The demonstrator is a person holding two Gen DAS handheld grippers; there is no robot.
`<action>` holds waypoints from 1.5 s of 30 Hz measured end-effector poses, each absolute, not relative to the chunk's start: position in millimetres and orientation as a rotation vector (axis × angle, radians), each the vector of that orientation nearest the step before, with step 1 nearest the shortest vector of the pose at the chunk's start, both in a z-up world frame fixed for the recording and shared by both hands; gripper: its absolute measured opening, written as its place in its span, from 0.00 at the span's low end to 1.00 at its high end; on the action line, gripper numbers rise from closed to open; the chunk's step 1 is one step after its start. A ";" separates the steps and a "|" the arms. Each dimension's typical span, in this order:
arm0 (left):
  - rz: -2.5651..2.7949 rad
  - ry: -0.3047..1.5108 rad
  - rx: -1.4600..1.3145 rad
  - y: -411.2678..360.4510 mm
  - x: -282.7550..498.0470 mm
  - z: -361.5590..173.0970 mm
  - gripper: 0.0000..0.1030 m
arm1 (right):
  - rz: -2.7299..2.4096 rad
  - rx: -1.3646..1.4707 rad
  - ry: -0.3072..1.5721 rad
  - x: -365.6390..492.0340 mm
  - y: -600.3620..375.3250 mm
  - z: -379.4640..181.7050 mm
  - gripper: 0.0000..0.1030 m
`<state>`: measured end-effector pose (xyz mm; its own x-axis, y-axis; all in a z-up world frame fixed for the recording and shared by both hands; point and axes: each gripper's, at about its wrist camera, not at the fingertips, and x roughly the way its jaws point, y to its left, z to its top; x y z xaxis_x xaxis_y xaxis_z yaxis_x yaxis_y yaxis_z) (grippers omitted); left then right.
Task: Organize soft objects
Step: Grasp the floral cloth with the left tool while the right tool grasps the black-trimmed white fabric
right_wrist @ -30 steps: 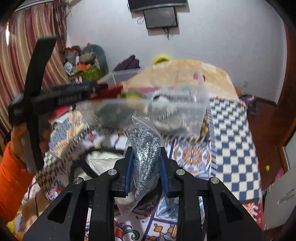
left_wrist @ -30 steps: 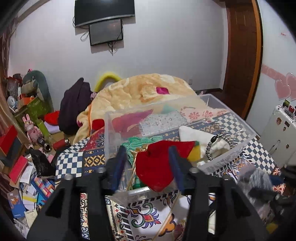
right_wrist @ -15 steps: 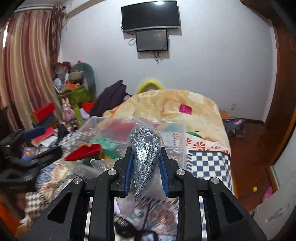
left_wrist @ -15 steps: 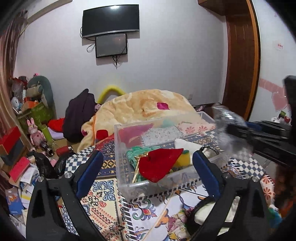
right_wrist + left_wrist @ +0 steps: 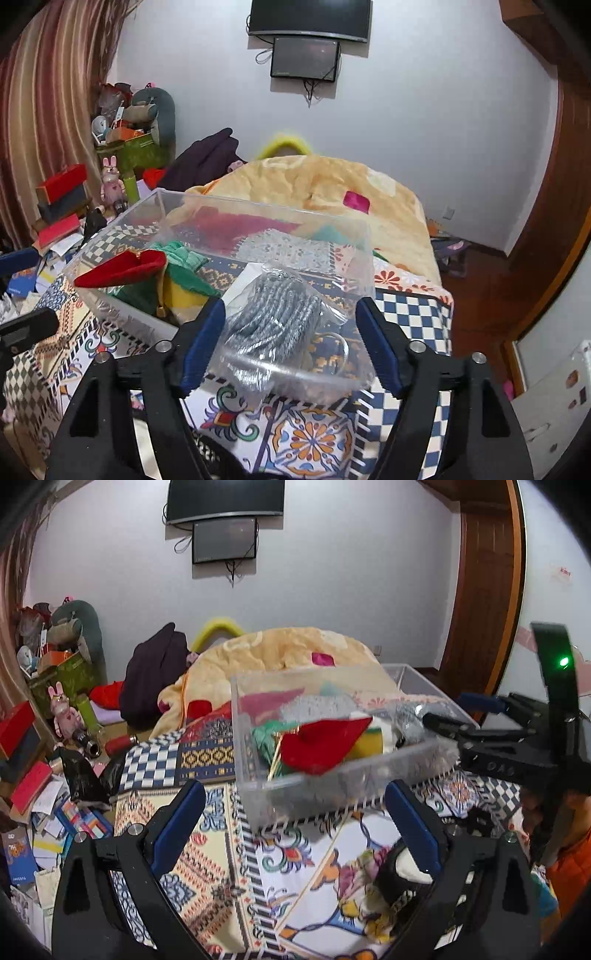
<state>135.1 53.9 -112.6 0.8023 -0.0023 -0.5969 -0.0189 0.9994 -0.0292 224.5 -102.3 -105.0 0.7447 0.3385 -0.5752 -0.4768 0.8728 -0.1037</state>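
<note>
A clear plastic bin [image 5: 332, 790] [image 5: 122, 310] stands on the patterned bedspread and holds soft things: a red cloth [image 5: 321, 742] [image 5: 122, 269], green fabric [image 5: 184, 254], a yellow piece. A grey knitted item in a clear plastic bag [image 5: 273, 325] lies over the bin's near rim, between my right gripper's [image 5: 291, 339] wide-open fingers. My left gripper [image 5: 293, 827] is open and empty in front of the bin. The right gripper [image 5: 476, 716] also shows in the left wrist view, at the bin's right end.
A peach blanket [image 5: 280, 653] is heaped behind the bin. A white item with a black band [image 5: 406, 871] lies on the bedspread [image 5: 207, 867] by my left gripper. Boxes, toys and papers [image 5: 40, 775] crowd the floor at left. A wooden door [image 5: 484, 590] is at right.
My right gripper carried the bagged grey item over the bin, then opened and let it go. My left gripper opened wide and drew back from the bin.
</note>
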 end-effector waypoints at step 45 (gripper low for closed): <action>0.029 0.829 -0.052 59.4 87.8 -173.6 0.84 | 0.594 -0.136 0.800 137.9 -167.0 -151.2 0.52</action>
<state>87.8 59.4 -173.6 0.6756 0.0051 -0.7372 -0.0458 0.9983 -0.0350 137.9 -167.0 -151.2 0.5442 0.4489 -0.7088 -0.5487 0.8295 0.1040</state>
